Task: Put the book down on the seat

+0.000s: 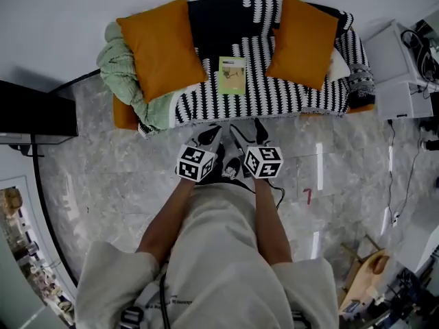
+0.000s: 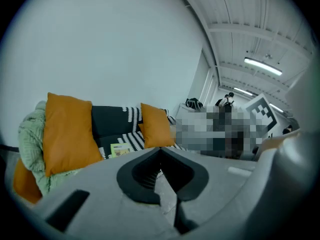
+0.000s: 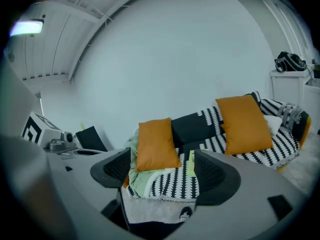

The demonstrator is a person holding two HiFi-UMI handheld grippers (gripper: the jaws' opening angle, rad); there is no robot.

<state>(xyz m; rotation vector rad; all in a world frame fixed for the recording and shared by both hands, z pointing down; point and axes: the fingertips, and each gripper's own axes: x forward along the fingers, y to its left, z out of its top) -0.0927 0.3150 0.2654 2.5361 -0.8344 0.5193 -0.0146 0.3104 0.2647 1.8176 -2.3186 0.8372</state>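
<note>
While the pale green book (image 1: 232,75) lies flat on the seat (image 1: 288,93), left hand-held gripper (image 2: 160,160) is closed; right hand-held gripper (image 3: 163,169) spread

Lighting is bright, even and diffuse from overhead; no hard shadows are cast. A ceiling strip light (image 2: 262,66) is seen lit in the left gripper view. A second strip light (image 3: 27,28) is blown out at the upper left of the right gripper view. Short white glare streaks are thrown on the glossy floor (image 1: 319,155). Both gripper views are heavily fisheyed, with corners vignetted black and ceiling lines bent. The left gripper (image 2: 161,156) and right gripper (image 3: 160,171) are rendered soft up close; the sofa (image 3: 192,126) is kept fairly sharp. The head view is sharp and only mildly bent at the edges.
</note>
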